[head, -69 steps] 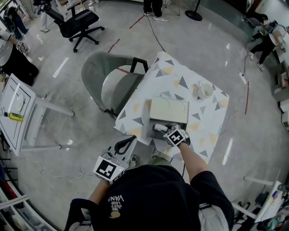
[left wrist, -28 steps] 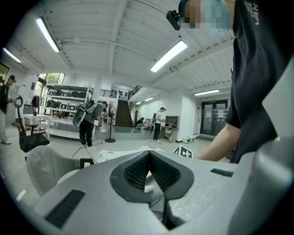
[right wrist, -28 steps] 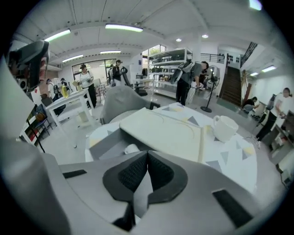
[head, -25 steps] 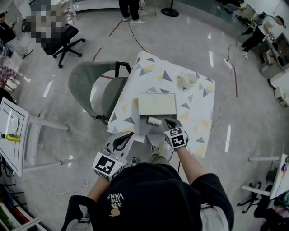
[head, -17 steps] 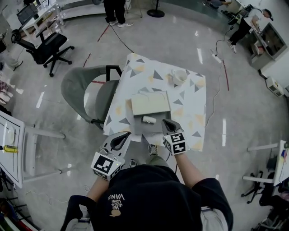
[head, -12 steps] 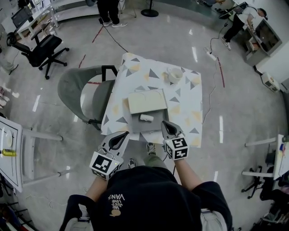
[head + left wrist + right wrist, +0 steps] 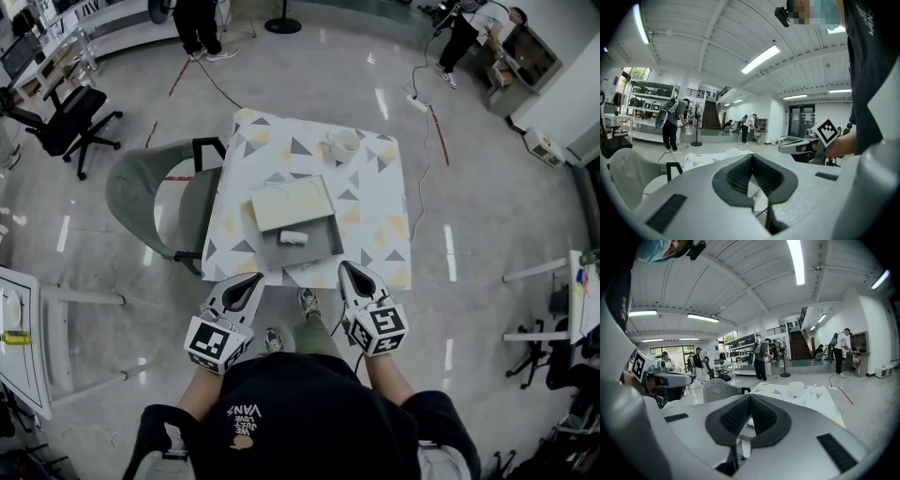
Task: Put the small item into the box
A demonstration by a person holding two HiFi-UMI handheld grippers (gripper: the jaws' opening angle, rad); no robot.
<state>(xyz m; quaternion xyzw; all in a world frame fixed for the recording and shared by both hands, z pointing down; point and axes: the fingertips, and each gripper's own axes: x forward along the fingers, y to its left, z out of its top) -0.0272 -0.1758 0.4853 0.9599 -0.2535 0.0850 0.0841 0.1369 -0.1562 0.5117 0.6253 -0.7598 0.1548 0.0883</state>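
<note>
**Item in box, both grippers shut and clear of the table**

Head view, left to right. A grey chair (image 7: 150,199) stands against the table's left edge. The left gripper (image 7: 253,278) is held at the near table edge, jaws closed together with nothing between them; its own view shows the pads meeting at the tips. The table (image 7: 375,217) wears a cloth of grey and yellow triangles. On it sits the open grey box (image 7: 321,251), with a cream lid (image 7: 289,202) covering its far part. The small item (image 7: 292,236), white and oblong, lies inside the box just beside the lid's near edge. A white cup (image 7: 342,143) stands near the far edge, well apart from the box. The right gripper (image 7: 346,269) is also off the near edge, jaws closed, empty.
</note>
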